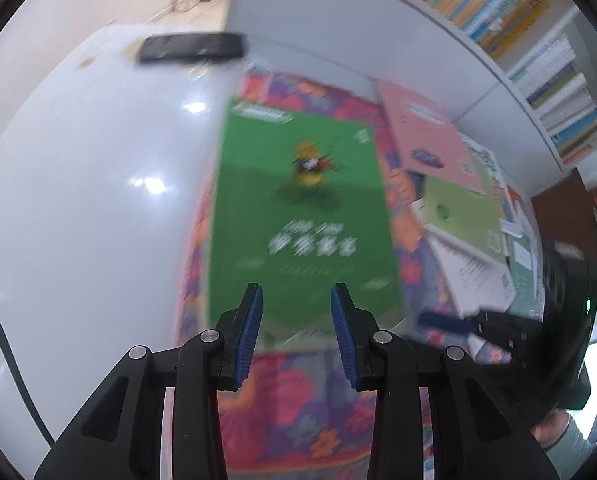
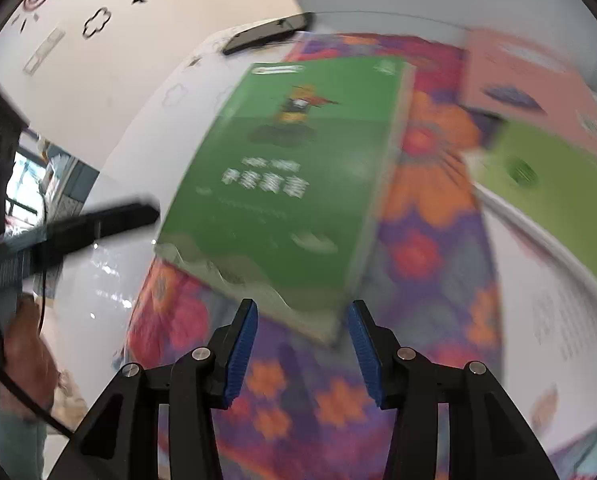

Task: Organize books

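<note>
Left gripper (image 1: 296, 312) hangs over the near edge of the green book (image 1: 302, 216), jaws apart, nothing between them. Right gripper (image 2: 302, 338) also gapes, the green book's near corner just ahead of its pads, untouched. Green book lies flat on the flowered book (image 1: 298, 408); a pink book (image 1: 426, 132) sits beside it, toward the shelf (image 1: 438, 28). Risks: pads could catch both covers at once, or nudge the green book off square.

A green book (image 2: 294, 184) is seen lying on a flowered cloth (image 2: 430, 264), its near corner between the parted blue pads of the right gripper (image 2: 303, 354), untouched. A pink book (image 2: 526, 88) and a lime book (image 2: 558, 184) lie toward the cloth's right edge.
</note>
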A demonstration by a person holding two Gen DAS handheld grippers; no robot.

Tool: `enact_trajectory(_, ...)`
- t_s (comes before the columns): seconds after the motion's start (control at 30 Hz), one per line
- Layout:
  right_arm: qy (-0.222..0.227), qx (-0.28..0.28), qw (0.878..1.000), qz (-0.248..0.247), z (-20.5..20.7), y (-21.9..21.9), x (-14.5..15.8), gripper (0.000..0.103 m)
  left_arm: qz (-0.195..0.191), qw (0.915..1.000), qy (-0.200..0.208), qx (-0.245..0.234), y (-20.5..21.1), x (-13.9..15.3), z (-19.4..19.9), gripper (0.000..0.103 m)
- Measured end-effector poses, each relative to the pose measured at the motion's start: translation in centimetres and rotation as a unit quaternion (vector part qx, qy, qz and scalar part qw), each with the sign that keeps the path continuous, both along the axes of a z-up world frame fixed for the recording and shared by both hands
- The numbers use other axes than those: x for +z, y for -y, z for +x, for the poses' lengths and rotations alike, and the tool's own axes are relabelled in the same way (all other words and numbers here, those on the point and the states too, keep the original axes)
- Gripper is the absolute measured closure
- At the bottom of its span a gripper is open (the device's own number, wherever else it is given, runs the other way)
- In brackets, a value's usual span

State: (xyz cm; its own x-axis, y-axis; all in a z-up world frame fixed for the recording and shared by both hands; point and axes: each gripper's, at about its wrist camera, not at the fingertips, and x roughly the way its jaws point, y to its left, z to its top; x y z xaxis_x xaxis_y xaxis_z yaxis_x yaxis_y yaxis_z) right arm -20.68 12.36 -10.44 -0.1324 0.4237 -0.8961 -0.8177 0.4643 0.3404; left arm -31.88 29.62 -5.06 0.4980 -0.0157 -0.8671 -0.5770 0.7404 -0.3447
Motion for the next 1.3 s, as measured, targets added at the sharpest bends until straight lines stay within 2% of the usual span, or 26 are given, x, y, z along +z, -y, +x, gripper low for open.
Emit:
enact_trajectory(0.13,-0.016,-0.073,0.997,0.034,4.1,5.4,2.0,0.057,0.007,0.9981,0.019,-0.058,1.3,1.0,6.0,0.069)
enact_trajectory(0.23,0.011,-0.154,0.986,0.063,9.5,8.0,4.1,0.057,0.016,0.9945,0.027,-0.1,2.3,0.9,11.5,0.069)
enact_trajectory(0.27,0.033,-0.187,0.979,0.075,12.0,8.7,4.9,0.057,0.023,0.9936,0.026,-0.107,2.5,0.8,13.1,0.069)
enact_trajectory(0.43,0.082,-0.277,0.955,0.063,20.0,9.2,5.2,0.057,0.009,0.9957,0.014,-0.091,1.8,-1.6,20.2,0.069)
enact_trajectory(0.5,0.087,-0.286,0.953,0.056,22.0,8.6,4.7,0.062,0.016,0.9967,0.002,-0.08,1.3,-2.6,22.2,0.069)
enact_trajectory(0.6,0.091,-0.285,0.953,0.043,23.9,7.5,3.5,0.064,0.002,0.9973,-0.005,-0.073,0.9,-3.8,23.8,0.069)
enact_trajectory(0.7,0.089,-0.285,0.954,0.033,24.8,6.6,2.1,0.065,-0.031,0.9963,-0.01,-0.08,1.0,-5.3,24.6,0.069)
enact_trajectory(0.83,0.064,-0.271,0.959,0.045,24.8,5.1,0.8,0.063,-0.034,0.9966,-0.002,-0.075,1.0,-5.7,24.6,0.068)
enact_trajectory(0.9,0.084,-0.264,0.96,0.032,24.4,4.5,0.9,0.063,-0.031,0.9962,-0.003,-0.081,1.2,-5.6,24.5,0.068)
enact_trajectory(0.97,0.083,-0.259,0.962,0.032,24.1,4.4,0.8,0.062,-0.027,0.9953,-0.007,-0.093,1.5,-5.5,24.2,0.068)
enact_trajectory(1.13,0.058,-0.253,0.965,0.039,21.8,7.2,0.9,0.062,-0.046,0.9931,-0.012,-0.107,4.3,-5.3,20.8,0.068)
enact_trajectory(1.3,0.055,-0.249,0.967,0.027,16.9,11.6,1.3,0.061,-0.052,0.9899,-0.02,-0.13,8.6,-4.8,16.8,0.068)
